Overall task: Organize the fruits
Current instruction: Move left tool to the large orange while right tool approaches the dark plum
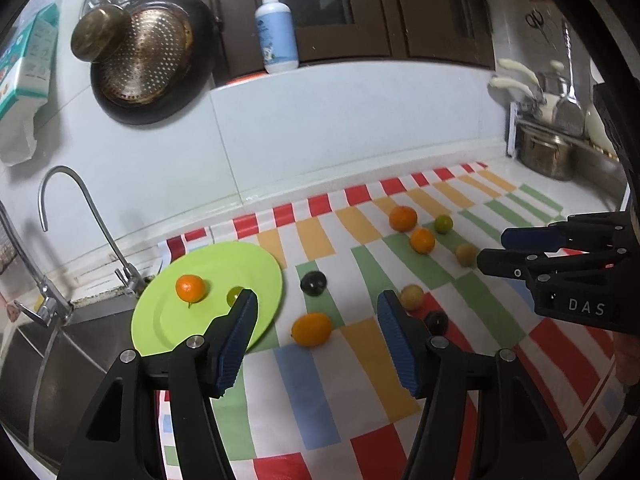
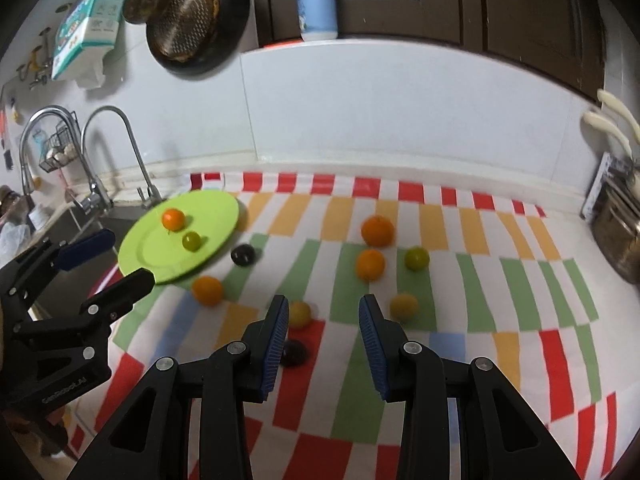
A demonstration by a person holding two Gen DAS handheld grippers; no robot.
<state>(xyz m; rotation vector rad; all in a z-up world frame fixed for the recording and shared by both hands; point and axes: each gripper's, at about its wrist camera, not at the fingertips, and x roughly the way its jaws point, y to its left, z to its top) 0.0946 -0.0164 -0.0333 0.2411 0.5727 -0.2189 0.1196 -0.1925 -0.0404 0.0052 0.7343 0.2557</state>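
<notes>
A green plate (image 1: pixel 240 264) (image 2: pixel 216 216) lies at the cloth's left end, holding a small orange (image 1: pixel 190 288) (image 2: pixel 173 218) and a green fruit (image 1: pixel 234 295) (image 2: pixel 191 241). My left gripper (image 1: pixel 316 304) is open and empty above an orange fruit (image 1: pixel 311 329) (image 2: pixel 207 290) beside the plate. A dark plum (image 1: pixel 313 282) (image 2: pixel 242 255) lies just past it. My right gripper (image 2: pixel 323 308) is open and empty over the cloth, with a yellow fruit (image 2: pixel 299 313) and a dark fruit (image 2: pixel 294 353) at its left finger. It also shows in the left wrist view (image 1: pixel 490 248).
More fruits lie on the striped cloth (image 2: pixel 480 280): two oranges (image 2: pixel 377 230) (image 2: pixel 370 264), a green one (image 2: pixel 416 258), a yellow one (image 2: pixel 404 306). A sink with faucet (image 1: pixel 100 224) sits left of the plate. A steel pot (image 1: pixel 544 152) stands far right.
</notes>
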